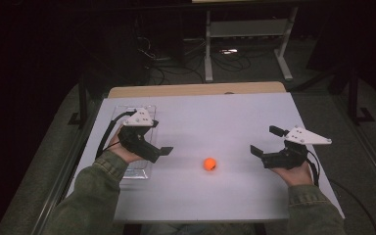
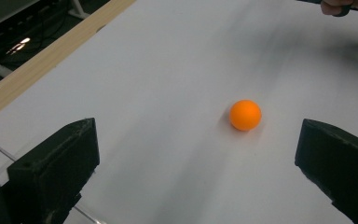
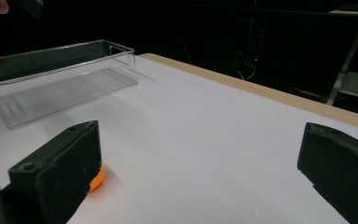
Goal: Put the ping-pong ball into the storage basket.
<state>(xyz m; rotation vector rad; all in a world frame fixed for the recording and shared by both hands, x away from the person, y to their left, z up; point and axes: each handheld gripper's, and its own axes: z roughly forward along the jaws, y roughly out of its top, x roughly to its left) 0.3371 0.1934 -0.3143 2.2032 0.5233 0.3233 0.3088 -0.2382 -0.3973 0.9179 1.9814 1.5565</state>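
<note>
Filling the middle of the high view, a white rectangular table (image 1: 215, 117) with a pale wooden far edge carries everything. At centre left of that frame a clear plastic rectangular tray (image 1: 139, 171) lies partly under the left gripper (image 1: 162, 126), whose black jaws stand wide apart and hold nothing. At centre right the right gripper (image 1: 265, 141) is likewise spread wide and empty. Between them, low of centre, a small orange ball (image 1: 209, 164) rests on the table, apart from both. In the right gripper view the ball (image 3: 98, 178) peeks from behind the lower-left jaw.
</note>
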